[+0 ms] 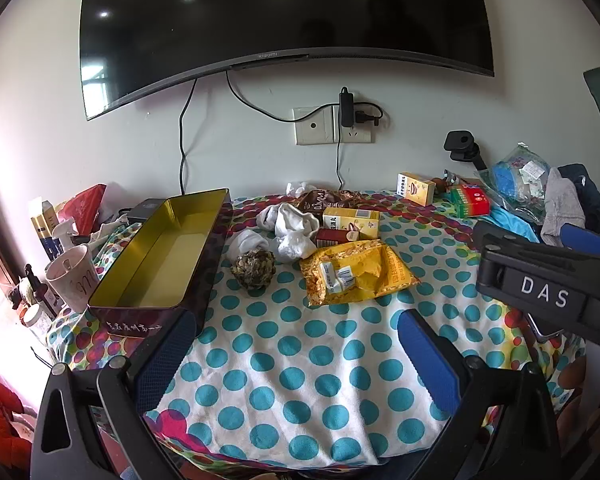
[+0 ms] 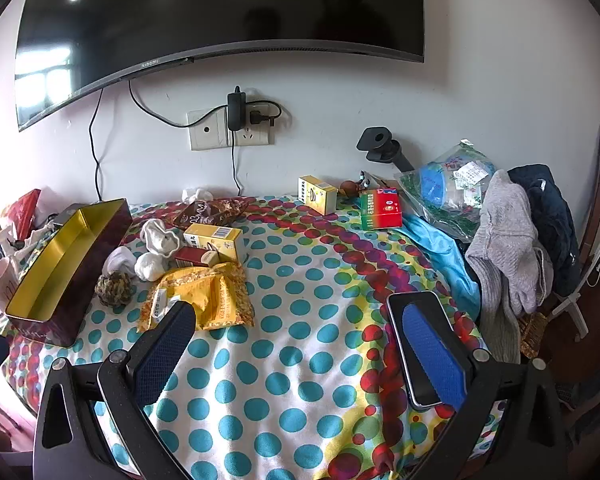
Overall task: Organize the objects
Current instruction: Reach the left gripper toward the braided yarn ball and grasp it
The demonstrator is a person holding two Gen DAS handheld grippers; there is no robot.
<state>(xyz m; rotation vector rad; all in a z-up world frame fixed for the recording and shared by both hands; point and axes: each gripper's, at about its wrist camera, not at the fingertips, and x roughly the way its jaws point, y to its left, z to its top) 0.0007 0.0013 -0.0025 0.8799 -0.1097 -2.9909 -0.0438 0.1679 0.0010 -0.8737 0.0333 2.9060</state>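
An open tin box [image 1: 168,256] with a yellow inside stands at the left of the dotted tablecloth [image 1: 300,380]. Right of it lie a twine ball [image 1: 254,269], white socks [image 1: 292,228], a yellow snack bag [image 1: 356,276], a yellow carton [image 1: 352,222] and a small red box [image 1: 334,237]. My left gripper [image 1: 296,360] hovers open over bare cloth, holding nothing. My right gripper [image 2: 298,356] is open too, right of the snack bag [image 2: 204,300]. A phone [image 2: 422,394] lies partly hidden behind its right finger [image 2: 432,356].
A mug [image 1: 74,276] and bottles crowd the table's left edge. At the back stand another yellow carton [image 2: 318,194] and a red-green box [image 2: 380,208]. A plastic bag [image 2: 448,192] and piled clothes [image 2: 508,248] fill the right side. A television hangs on the wall.
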